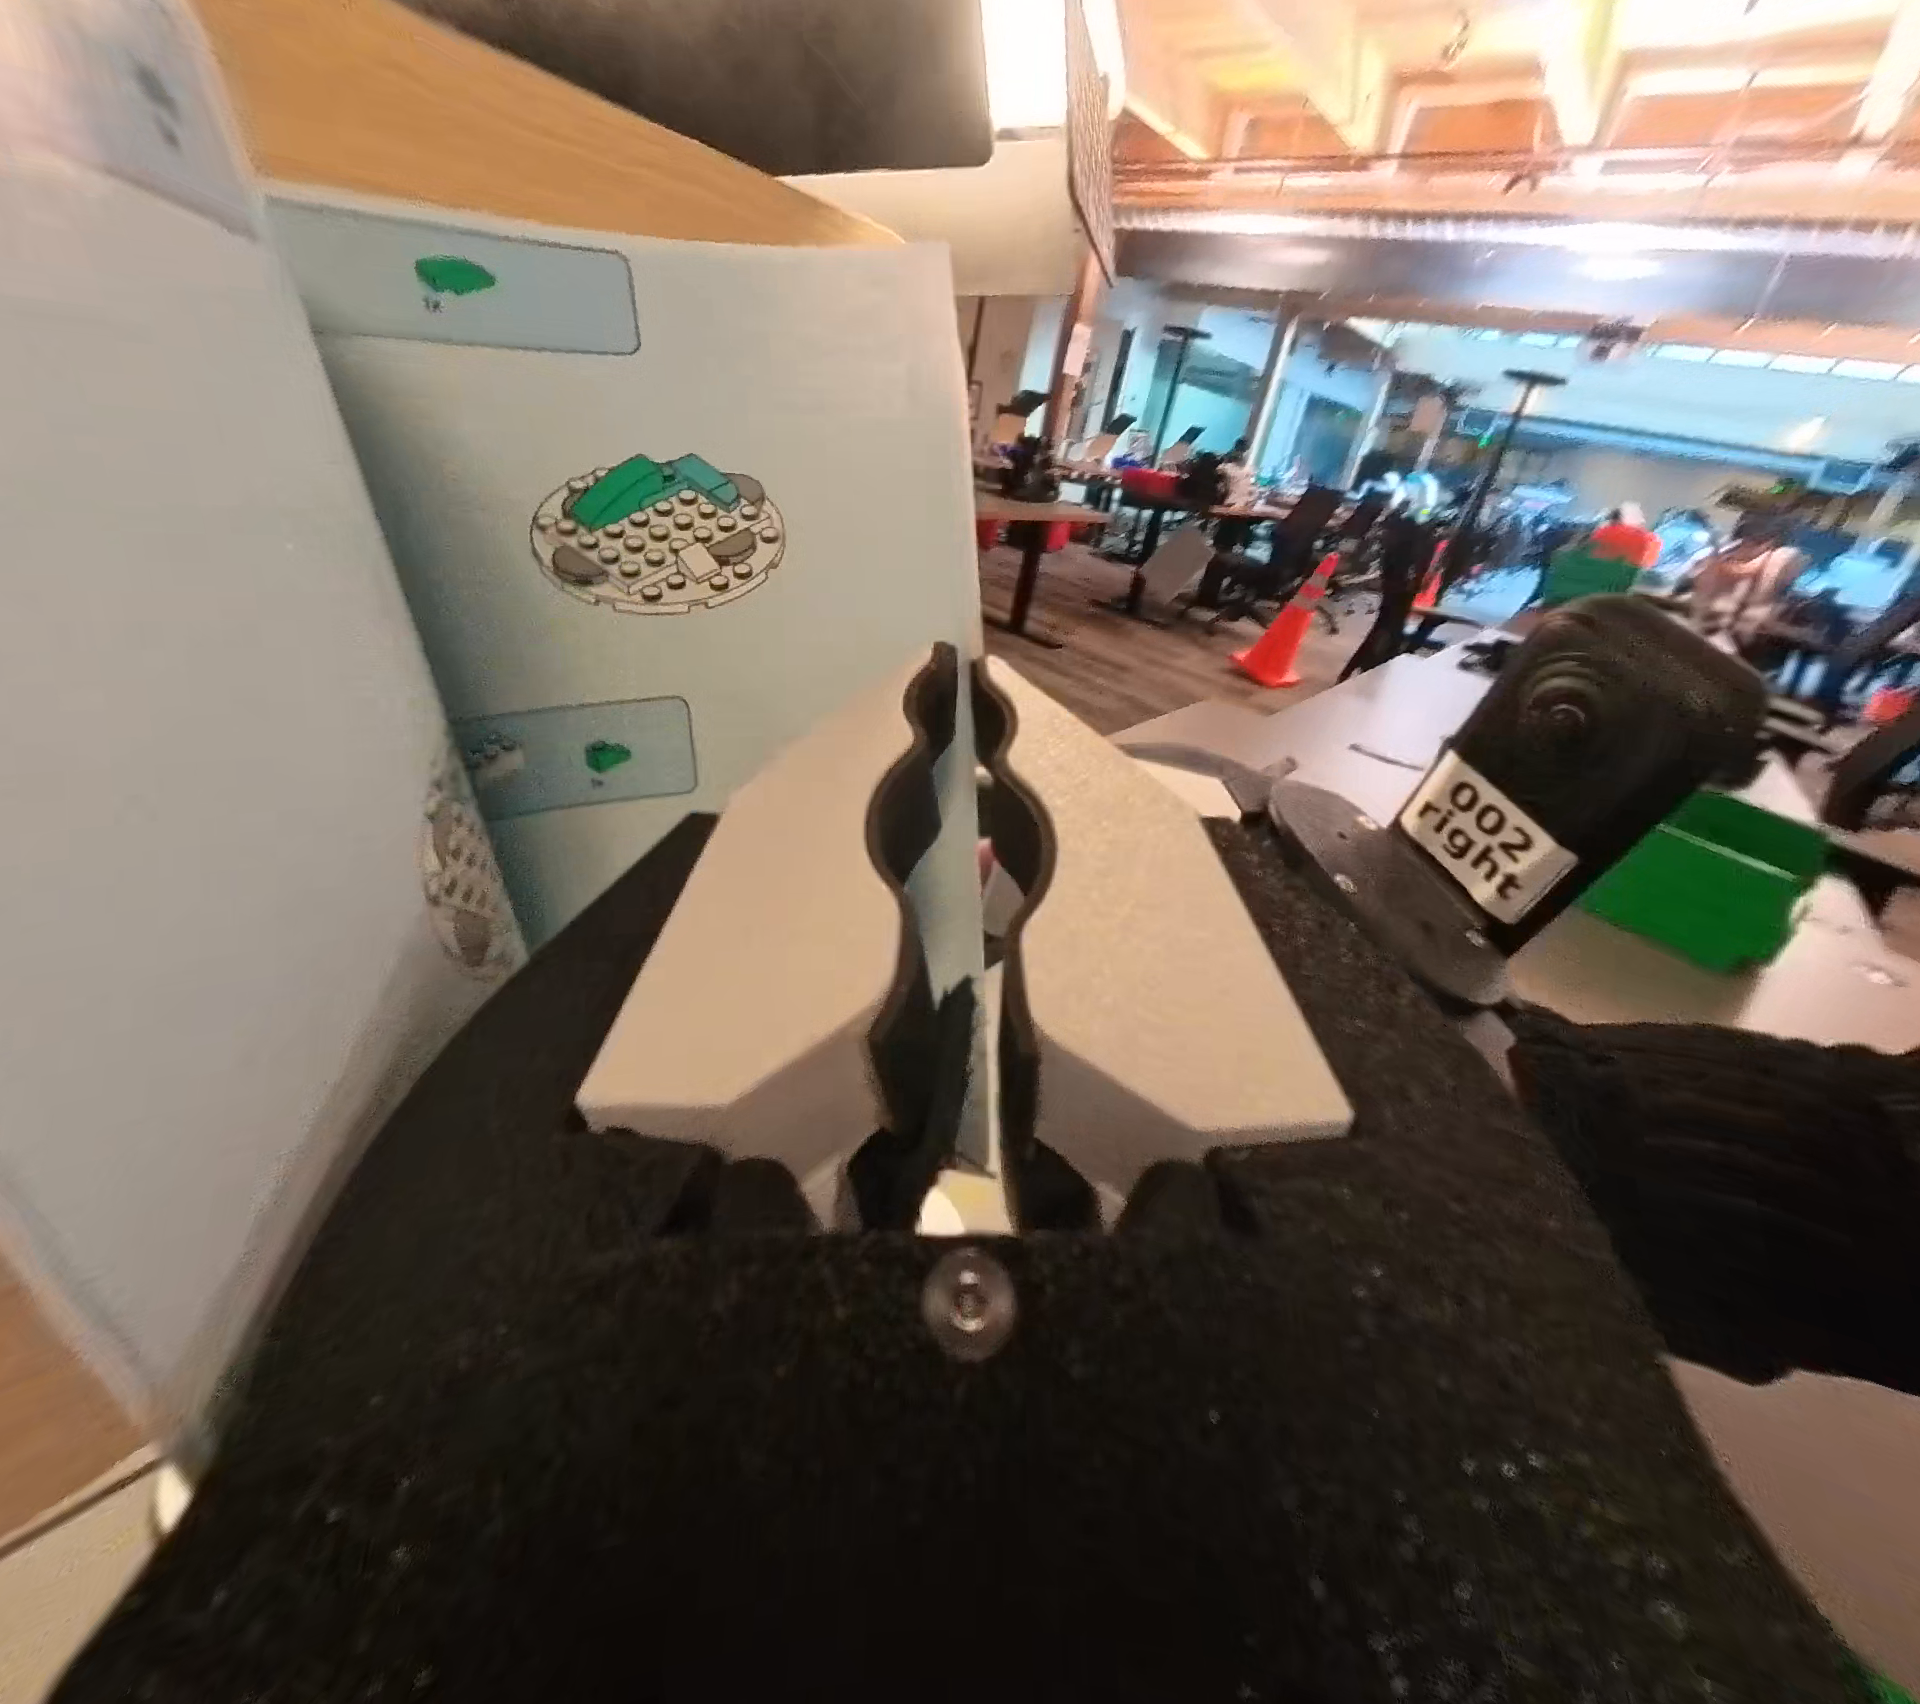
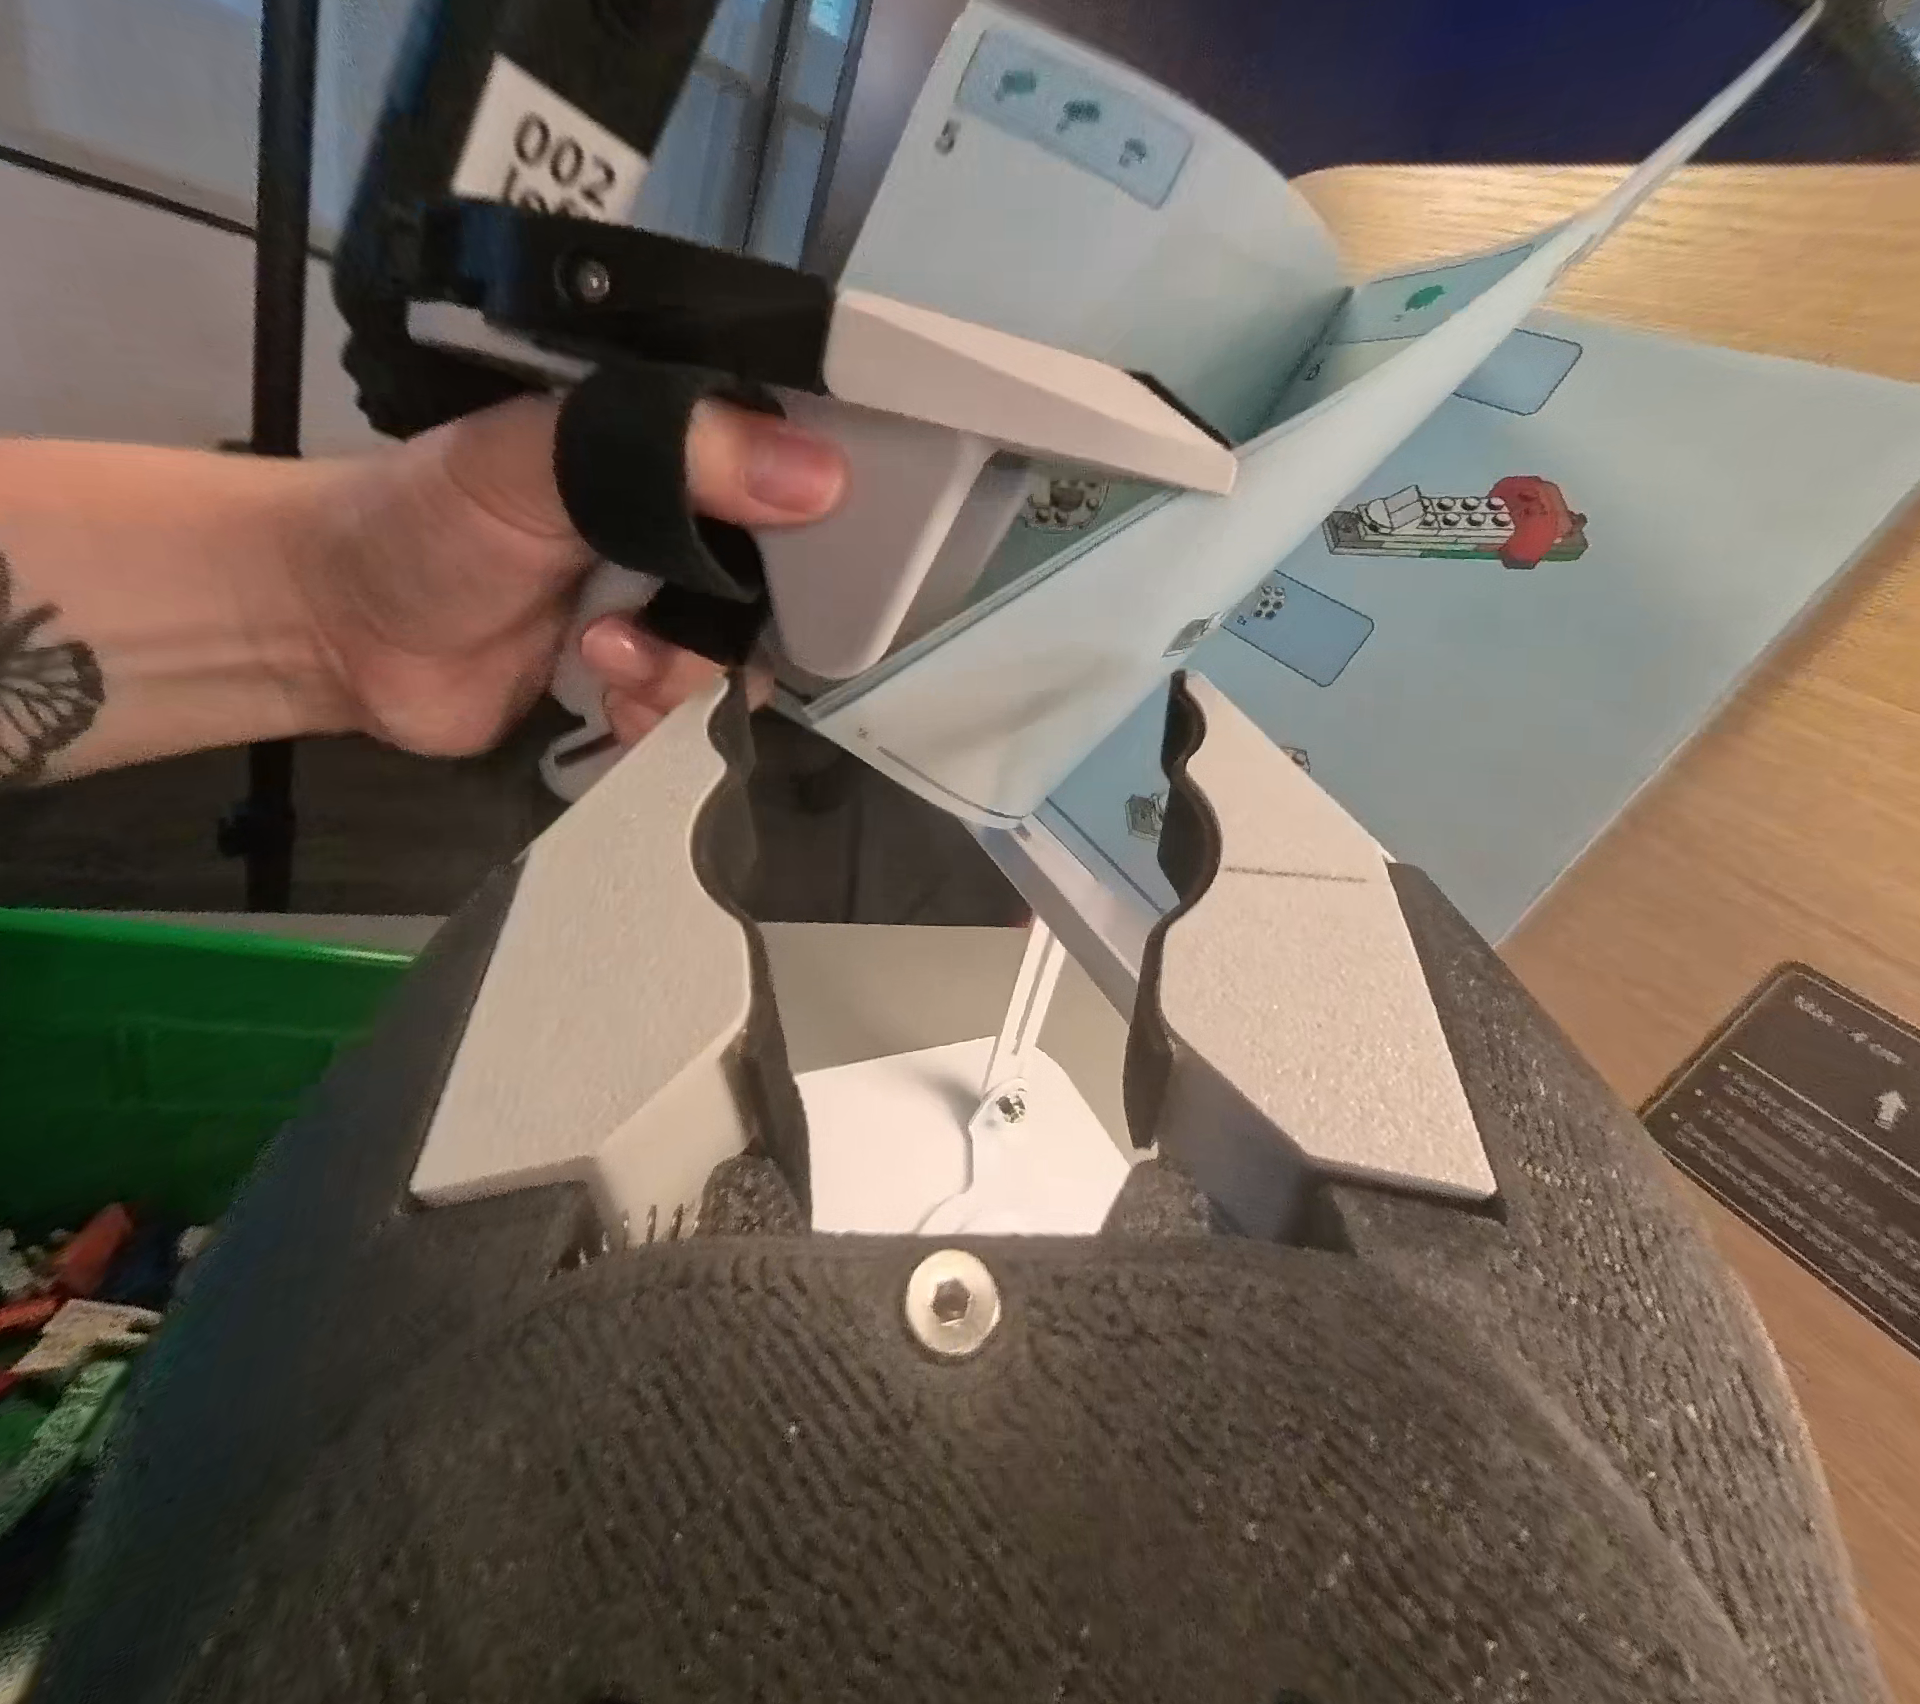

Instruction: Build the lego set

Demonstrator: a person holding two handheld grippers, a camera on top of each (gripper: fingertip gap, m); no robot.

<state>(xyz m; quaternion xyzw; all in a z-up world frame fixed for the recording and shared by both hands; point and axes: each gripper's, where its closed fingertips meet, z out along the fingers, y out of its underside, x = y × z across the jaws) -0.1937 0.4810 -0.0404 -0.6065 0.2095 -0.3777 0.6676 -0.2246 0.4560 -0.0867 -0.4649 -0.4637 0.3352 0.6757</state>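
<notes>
My left gripper (image 1: 961, 781) fingers pinch a lifted page (image 1: 727, 428) of the instruction booklet (image 2: 1558, 532). My right gripper (image 2: 956, 740) fingers stand wide apart, empty, just below it.

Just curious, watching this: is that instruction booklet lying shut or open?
Open. The left gripper pinches one page of the instruction booklet and lifts it, while other printed pages lie spread on the wooden table.

Blurred, clipped, half hidden

Instruction booklet (image 1: 644, 511) smeared left of left gripper (image 1: 961, 688); green bin (image 2: 156, 1031) cut off beside it, loose pieces (image 2: 62, 1322) indistinct.
</notes>
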